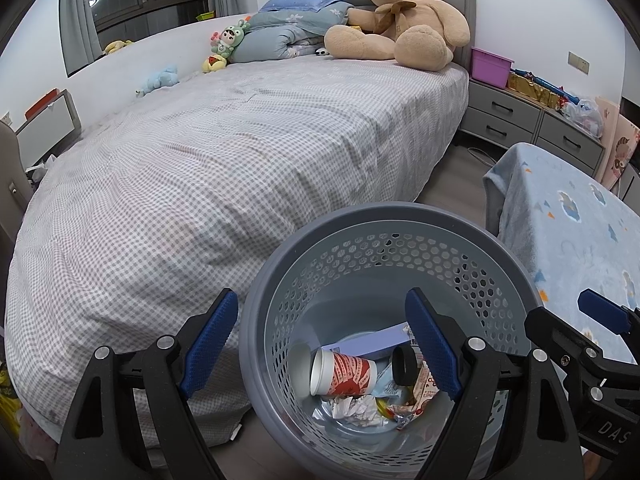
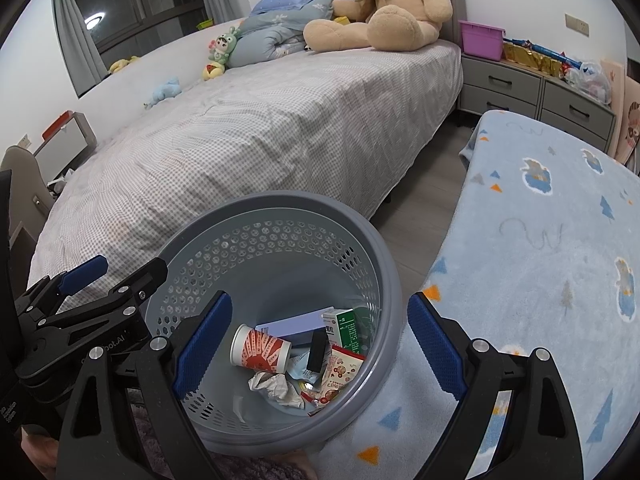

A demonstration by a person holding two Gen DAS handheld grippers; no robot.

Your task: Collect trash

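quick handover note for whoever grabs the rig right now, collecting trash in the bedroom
Left gripper: open, empty, straddling the bin's near-left rim.
Right gripper: open, empty, over the bin's right side.
Grey perforated bin stands between the bed and the blue blanket.
Done: paper cup, crumpled paper, cartons and wrappers are in the bin.
Left: no loose trash in view; check elsewhere.

1 grey basket sits here, holding 1 red-and-white paper cup, 1 crumpled paper wad, 1 green carton and 1 black block. On the bed: 1 big teddy bear.
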